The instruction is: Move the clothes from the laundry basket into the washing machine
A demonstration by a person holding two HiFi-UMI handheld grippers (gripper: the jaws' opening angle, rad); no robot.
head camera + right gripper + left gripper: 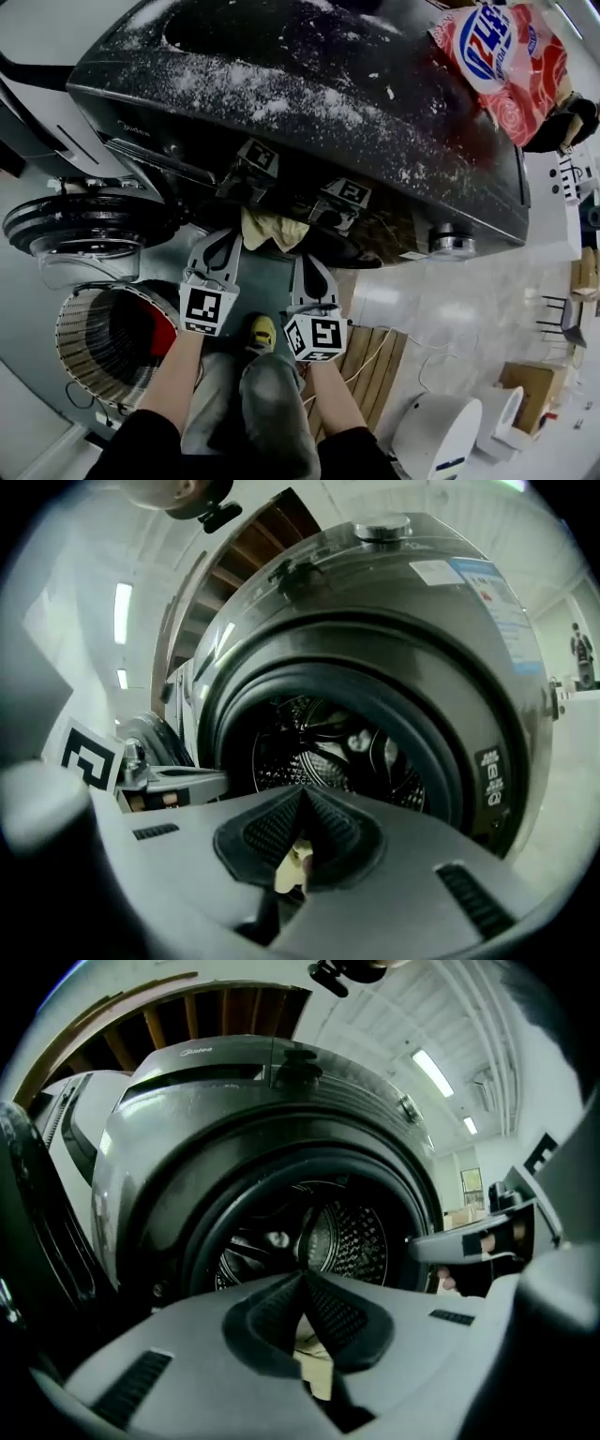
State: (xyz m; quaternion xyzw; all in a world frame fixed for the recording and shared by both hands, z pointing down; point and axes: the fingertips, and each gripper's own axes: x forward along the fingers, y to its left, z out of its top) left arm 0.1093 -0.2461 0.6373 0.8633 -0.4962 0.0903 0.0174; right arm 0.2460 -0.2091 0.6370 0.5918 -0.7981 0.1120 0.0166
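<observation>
Tan cloth [272, 228] hangs between my left gripper [225, 240] and right gripper [309, 262], both pairs of fingers [272, 1318] clamped shut on it, just outside the washing machine [309, 103] and its open drum [352, 1237]. The sagging middle could catch on the door seal [187, 1241], or slip from my shallow pinch.

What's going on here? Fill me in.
A person holds a pale yellow cloth between the left gripper and the right gripper, both shut on it, in front of the open drum of the washing machine. It is not inside yet. A red item lies in the laundry basket.
</observation>
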